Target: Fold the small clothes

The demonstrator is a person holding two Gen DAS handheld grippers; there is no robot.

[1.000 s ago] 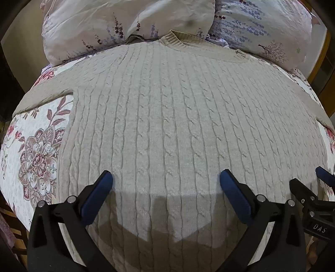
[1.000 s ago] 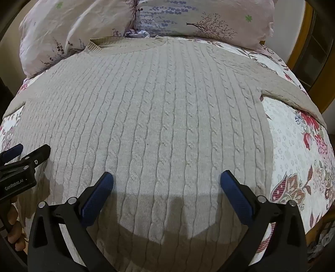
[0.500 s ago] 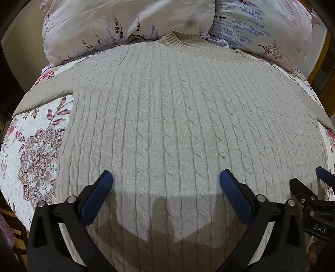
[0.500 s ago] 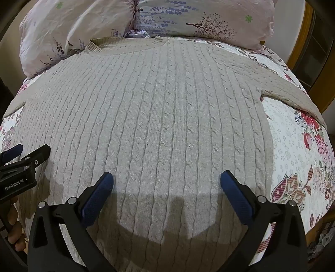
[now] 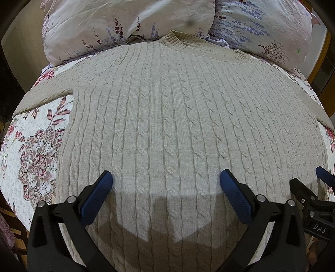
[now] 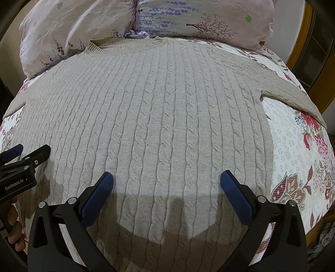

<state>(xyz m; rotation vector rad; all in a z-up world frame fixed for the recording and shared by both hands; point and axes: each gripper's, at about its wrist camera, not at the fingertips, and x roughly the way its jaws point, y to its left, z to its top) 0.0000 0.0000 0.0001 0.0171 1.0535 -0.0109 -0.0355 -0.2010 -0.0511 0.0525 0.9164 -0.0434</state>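
Observation:
A beige cable-knit sweater point(image 5: 167, 125) lies flat on the bed, collar toward the pillows, sleeves spread to both sides. It also fills the right wrist view point(image 6: 157, 125). My left gripper point(image 5: 165, 184) is open and empty, hovering above the sweater's lower left half. My right gripper point(image 6: 166, 184) is open and empty above the lower right half. The right gripper also shows at the right edge of the left wrist view point(image 5: 314, 198); the left gripper shows at the left edge of the right wrist view point(image 6: 21, 163).
A floral bedspread point(image 5: 35, 159) covers the bed and shows on the right too point(image 6: 297, 159). Two flowered pillows point(image 5: 129, 23) point(image 6: 199, 16) lie beyond the collar. A wooden frame point(image 6: 301, 35) stands at the far right.

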